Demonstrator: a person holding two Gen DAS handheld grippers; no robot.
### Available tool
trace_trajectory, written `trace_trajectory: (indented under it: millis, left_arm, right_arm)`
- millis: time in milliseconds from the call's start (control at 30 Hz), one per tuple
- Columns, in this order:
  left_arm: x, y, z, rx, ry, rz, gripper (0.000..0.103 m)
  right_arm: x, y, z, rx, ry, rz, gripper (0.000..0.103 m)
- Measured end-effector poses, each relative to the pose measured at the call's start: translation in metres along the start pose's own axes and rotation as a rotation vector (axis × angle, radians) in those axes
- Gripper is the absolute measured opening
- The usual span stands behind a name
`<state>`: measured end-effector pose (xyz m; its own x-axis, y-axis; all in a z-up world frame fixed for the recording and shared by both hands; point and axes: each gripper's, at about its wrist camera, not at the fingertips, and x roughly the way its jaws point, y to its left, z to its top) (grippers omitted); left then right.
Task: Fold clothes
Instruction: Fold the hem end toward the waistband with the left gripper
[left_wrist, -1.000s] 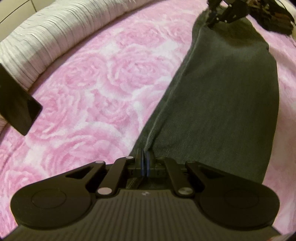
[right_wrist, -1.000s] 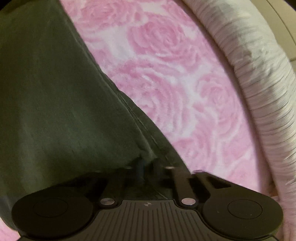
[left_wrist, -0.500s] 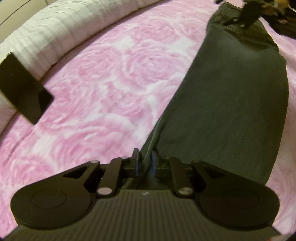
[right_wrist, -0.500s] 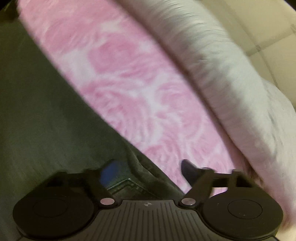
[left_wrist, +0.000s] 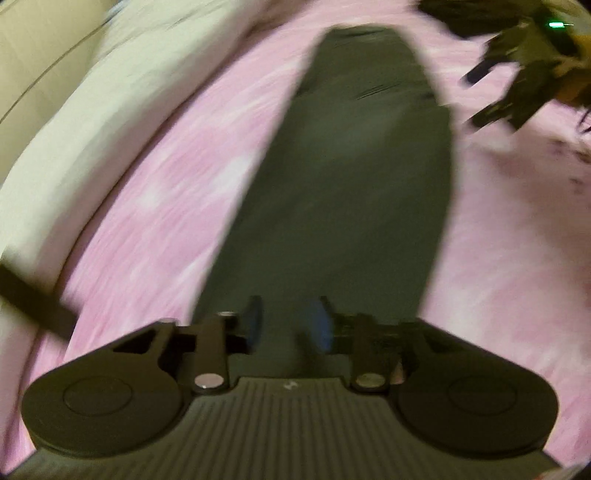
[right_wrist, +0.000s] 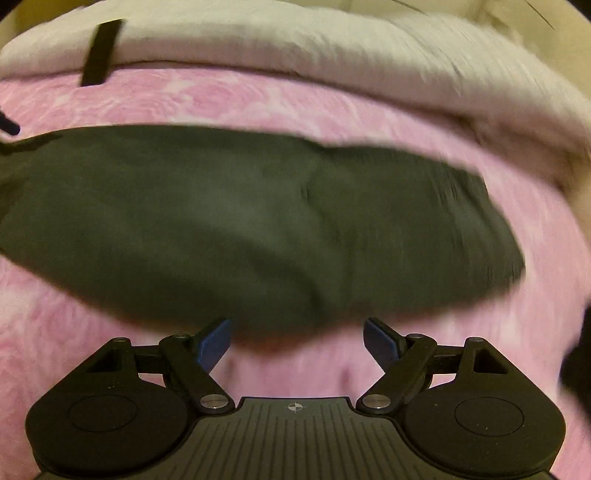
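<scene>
A dark grey pair of trousers (left_wrist: 354, 177) lies flat, folded lengthwise, on the pink rose-patterned bedspread (left_wrist: 155, 192). My left gripper (left_wrist: 286, 321) is open over the near end of the trousers and holds nothing. In the right wrist view the trousers (right_wrist: 240, 218) lie crosswise ahead. My right gripper (right_wrist: 297, 341) is wide open and empty, just short of their near edge. The right gripper also shows in the left wrist view (left_wrist: 517, 74) at the upper right, off the cloth. Both views are blurred.
A white ribbed quilt (right_wrist: 295, 44) runs along the far side of the bed, with a cream wall behind it. A black flat object (right_wrist: 101, 51) lies at the quilt's edge; it also shows in the left wrist view (left_wrist: 33, 299). Dark clothing (left_wrist: 480, 14) sits at the far corner.
Both grippers have opened and let go of the trousers. The right gripper has pulled back and swung to face them sideways. The left gripper has shifted right over the cloth.
</scene>
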<state>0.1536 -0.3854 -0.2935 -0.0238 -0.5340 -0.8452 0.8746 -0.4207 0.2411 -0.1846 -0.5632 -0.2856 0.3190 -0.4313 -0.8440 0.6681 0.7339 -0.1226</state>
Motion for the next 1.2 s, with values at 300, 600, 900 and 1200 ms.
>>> trace_trajectory:
  millis: [300, 600, 900, 1200]
  left_arm:
    - [0.083, -0.153, 0.099, 0.601, -0.164, 0.011, 0.048]
    - [0.09, -0.076, 0.144, 0.317, -0.027, -0.071, 0.007]
    - [0.102, -0.027, 0.159, 0.108, 0.025, -0.296, 0.007]
    - [0.109, -0.003, 0.155, 0.061, 0.01, -0.409, 0.019]
  right_arm:
    - [-0.034, -0.029, -0.064, 0.329, -0.067, -0.02, 0.082]
    - [-0.052, -0.03, -0.084, 0.455, -0.152, 0.055, 0.082]
    - [-0.012, -0.014, -0.035, 0.598, -0.271, 0.174, 0.082]
    - [0.024, -0.025, -0.022, 0.733, -0.244, 0.186, 0.082]
